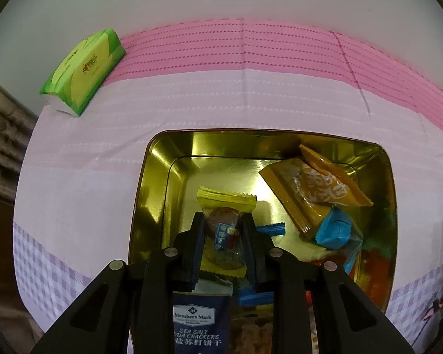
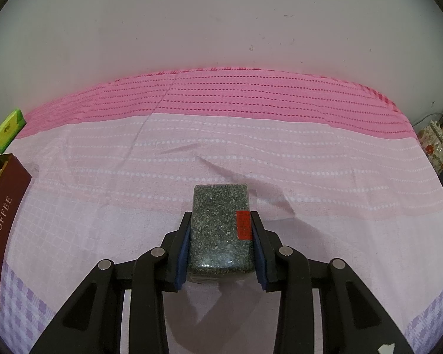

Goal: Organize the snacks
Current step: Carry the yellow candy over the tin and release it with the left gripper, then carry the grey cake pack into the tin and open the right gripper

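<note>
The fabric tablecloth [image 2: 251, 159] runs in bands: hot pink with dotted rows, pale pink, then lilac-and-white checks. The rectangular metal tin [image 1: 389, 206] is gold inside and maroon outside [image 2: 6, 215] with gold lettering. The cellophane snack packet [image 1: 226, 206] has yellow ends. The wrapped rectangular block [image 2: 220, 230] is speckled dark grey with a red label.

Tin [image 1: 150, 194]: gold metal, gleaming mirror-glossy. Snack wrappers [image 1: 325, 188]: crinkled plastic, shining. Tablecloth [image 2: 103, 194]: matt woven cloth. Speckled block [image 2: 220, 230]: wearing glossy film, probably plastic.
</note>
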Tool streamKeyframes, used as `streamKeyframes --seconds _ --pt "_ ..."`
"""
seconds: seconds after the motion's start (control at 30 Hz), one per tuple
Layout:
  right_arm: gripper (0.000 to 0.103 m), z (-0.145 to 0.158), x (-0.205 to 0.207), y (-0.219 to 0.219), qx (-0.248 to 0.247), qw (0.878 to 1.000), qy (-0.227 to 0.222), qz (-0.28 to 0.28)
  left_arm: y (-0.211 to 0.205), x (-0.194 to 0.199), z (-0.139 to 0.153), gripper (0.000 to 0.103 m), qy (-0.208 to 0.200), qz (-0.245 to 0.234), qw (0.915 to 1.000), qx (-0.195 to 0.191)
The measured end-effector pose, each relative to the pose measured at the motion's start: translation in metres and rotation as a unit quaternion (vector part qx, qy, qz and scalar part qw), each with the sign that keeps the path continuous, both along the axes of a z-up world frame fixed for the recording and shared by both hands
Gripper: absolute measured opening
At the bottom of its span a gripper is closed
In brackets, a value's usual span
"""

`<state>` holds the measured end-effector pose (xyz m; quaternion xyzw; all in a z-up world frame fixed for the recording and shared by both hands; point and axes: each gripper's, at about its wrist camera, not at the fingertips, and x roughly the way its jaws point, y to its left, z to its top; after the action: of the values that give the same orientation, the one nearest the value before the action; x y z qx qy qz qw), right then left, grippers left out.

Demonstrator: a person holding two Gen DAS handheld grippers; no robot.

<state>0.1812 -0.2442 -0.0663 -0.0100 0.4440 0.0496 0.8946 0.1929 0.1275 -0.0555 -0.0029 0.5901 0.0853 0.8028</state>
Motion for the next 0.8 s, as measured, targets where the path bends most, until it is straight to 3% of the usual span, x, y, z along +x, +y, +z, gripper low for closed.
streamKeyframes --seconds 0.3,0.53,0.7,0.8 --pt "0.033 0.001 -0.003 0.003 -0.004 1.0 0.008 -0.01 0.008 -0.002 -0.005 0.027 0.004 0.002 0.9999 -0.015" --pt "0.033 0.014 -0.015 0.008 0.011 1.0 0.01 -0.018 0.009 -0.015 0.013 0.028 -0.027 -0.015 0.9994 -0.012" --pt "0.033 0.037 -0.029 0.03 0.038 0.999 -0.001 0.005 0.011 -0.036 0.039 0.056 -0.072 -0.014 0.9973 -0.009" --pt "0.033 0.051 -0.038 0.056 0.055 0.998 -0.002 0.034 0.013 -0.051 0.053 0.06 -0.096 -0.013 0.9953 -0.003"
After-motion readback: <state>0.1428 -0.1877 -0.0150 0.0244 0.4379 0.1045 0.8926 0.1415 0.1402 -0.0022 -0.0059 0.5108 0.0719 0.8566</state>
